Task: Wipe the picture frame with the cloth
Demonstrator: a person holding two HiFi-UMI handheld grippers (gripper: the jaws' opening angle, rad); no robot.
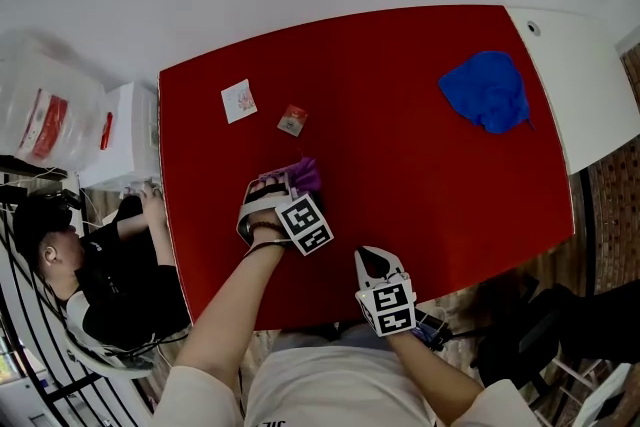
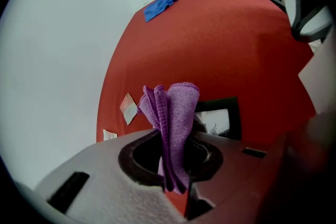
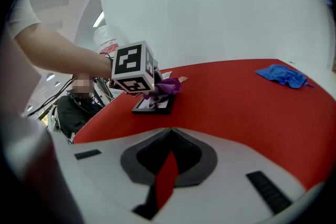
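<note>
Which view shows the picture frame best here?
The right gripper view: the picture frame lies flat, its outline mostly clear beneath the purple cloth. The left gripper view shows only part behind the cloth; the head view hides it under the left gripper.

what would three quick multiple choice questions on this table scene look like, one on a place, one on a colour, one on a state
1. Where does the blue cloth lie?
A) far right part of the red table
B) at the table's near left edge
C) on the floor

2. What colour is the cloth in the left gripper?
A) white
B) purple
C) green

3. How do the left gripper's jaws stand?
A) wide apart, empty
B) shut on the cloth
C) shut on a cup

Answers:
1 A, the head view shows it near that corner.
2 B, the purple cloth sticks up between the jaws.
3 B, they clamp it, with the picture frame just beyond.
</note>
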